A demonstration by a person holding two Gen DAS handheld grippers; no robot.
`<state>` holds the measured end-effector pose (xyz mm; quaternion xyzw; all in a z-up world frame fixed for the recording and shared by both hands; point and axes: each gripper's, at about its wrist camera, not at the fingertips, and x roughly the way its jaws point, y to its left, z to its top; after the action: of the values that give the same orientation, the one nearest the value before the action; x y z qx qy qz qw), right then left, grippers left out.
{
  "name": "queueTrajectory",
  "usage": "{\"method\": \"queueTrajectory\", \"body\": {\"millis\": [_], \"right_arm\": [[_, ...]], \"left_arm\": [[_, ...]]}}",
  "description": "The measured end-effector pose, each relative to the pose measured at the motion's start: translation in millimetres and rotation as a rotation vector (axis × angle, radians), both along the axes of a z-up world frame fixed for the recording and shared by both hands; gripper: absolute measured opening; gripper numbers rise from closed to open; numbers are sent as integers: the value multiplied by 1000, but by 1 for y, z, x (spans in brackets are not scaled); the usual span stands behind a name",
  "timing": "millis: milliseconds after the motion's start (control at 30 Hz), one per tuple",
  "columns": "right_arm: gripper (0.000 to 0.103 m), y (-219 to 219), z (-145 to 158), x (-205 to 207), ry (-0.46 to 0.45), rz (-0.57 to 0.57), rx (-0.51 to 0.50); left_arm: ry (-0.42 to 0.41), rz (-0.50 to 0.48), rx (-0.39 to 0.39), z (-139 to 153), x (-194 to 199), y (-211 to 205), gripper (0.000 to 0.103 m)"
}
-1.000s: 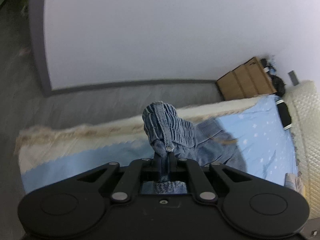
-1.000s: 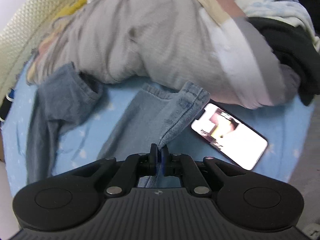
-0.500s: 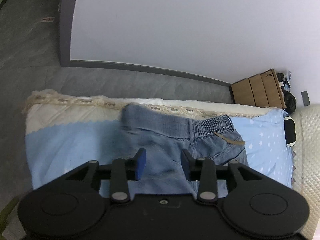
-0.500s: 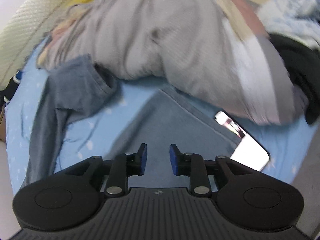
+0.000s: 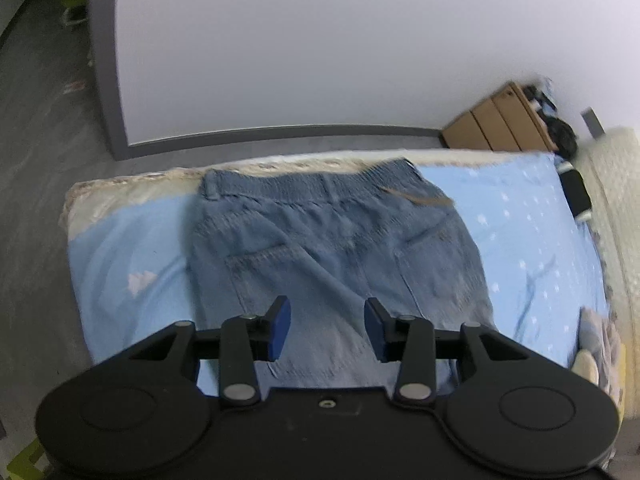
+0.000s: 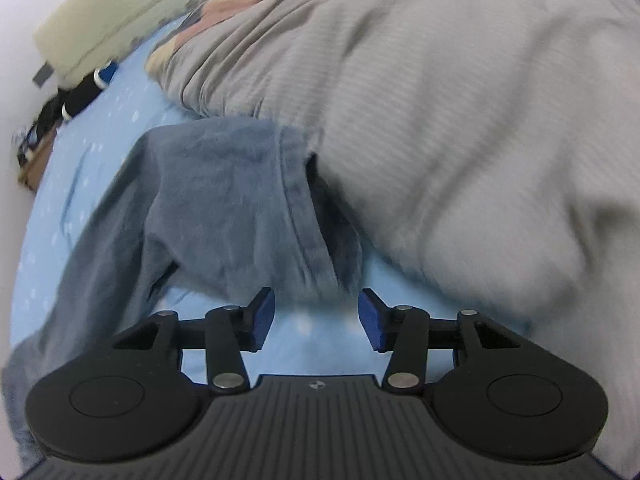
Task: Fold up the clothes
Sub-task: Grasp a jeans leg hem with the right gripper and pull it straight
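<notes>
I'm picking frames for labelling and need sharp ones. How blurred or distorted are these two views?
Left wrist view: mild motion smear on the jeans; fisheye bends the wall's baseboard; even, soft light without glare. Right wrist view: heavier smear across the grey garment and the blue-grey garment; the right tool itself stays sharp.

Grey garment [image 6: 440, 120] blurred, cut off at right edge

Faded blue denim jeans [image 5: 336, 240] lie on a pale blue sheet [image 5: 520, 216] dotted white.
</notes>
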<state>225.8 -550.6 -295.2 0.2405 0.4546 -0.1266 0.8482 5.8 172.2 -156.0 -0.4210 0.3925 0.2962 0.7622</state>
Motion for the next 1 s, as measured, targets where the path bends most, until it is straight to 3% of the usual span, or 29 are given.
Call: {"method": "queueTrajectory", "body": {"millis": [100,167,400,667,833,1000], "right_arm": [[44,-3,-6,23,-9,21,11],[17,-3,-3,26,-32,47,33],[14,1,60,-9,-168,134,147],[9,-42,148,-40,-247,97,273],[7,-83,155,-25,-185,86,146],[8,-93,115,-2,-52,130,14]], "left_arm": [[-11,-33,13,11,7,-21,38],[-22,-52,17,15,14,-32,38],[-44,-93,5,8,48,-57,37],[-70,-126,-4,10,78,-81,36],[-82,-165,2,17,81,-82,37],[-72,-165,8,17,73,-78,37]]}}
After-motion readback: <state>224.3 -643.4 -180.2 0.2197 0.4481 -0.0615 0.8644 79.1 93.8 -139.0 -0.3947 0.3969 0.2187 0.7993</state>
